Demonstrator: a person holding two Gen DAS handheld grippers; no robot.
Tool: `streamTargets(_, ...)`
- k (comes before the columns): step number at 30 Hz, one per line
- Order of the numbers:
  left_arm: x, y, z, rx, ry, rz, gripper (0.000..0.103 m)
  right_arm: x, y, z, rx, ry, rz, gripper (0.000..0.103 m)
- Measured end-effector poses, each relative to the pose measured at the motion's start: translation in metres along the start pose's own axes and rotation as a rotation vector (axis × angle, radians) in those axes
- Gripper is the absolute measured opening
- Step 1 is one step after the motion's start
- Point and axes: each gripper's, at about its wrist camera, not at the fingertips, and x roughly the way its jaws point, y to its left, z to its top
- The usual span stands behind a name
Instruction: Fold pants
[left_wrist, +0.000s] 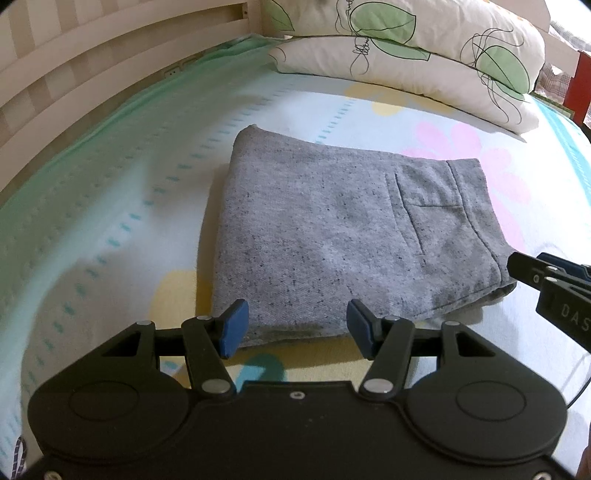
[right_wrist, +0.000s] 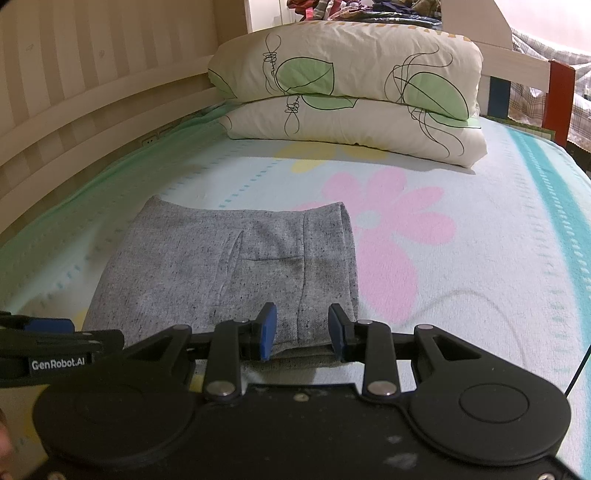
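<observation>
- The bed (left_wrist: 92, 206) takes up most of the room in front of me, covered by a pale sheet with a mint-green edge, dashed teal lines and big pink and yellow flowers
- A cream slatted headboard (left_wrist: 74, 55) runs along the left side of the bed
- Two cream pillows (right_wrist: 347, 96) printed with green leaves and black scribbled lines are stacked one on the other at the far end of the bed
- The grey speckled pants (left_wrist: 343, 236) lie folded into a compact rectangle in the middle of the bed, flat on the sheet, with a back pocket seam facing up and the waistband edge toward the right
- The left gripper (left_wrist: 293, 330) hovers at the near edge of the pants, its blue-padded jaws spread wide apart and holding nothing
- The right gripper (right_wrist: 302, 330) sits at the near right corner of the pants, just in front of the waistband end, its jaws parted with a clear gap between the pads, not clamped on the cloth
- A red post (right_wrist: 561, 99) stands at the far right corner of the bed
</observation>
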Motion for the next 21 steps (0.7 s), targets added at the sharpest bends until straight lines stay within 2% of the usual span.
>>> streamTargets(21, 0.0009, 0.0006, -0.0009, 0.008, 0.008, -0.002, 0.063, -0.0008, -0.0007, -0.0020, -0.007, 0.007, 0.008, 0.034)
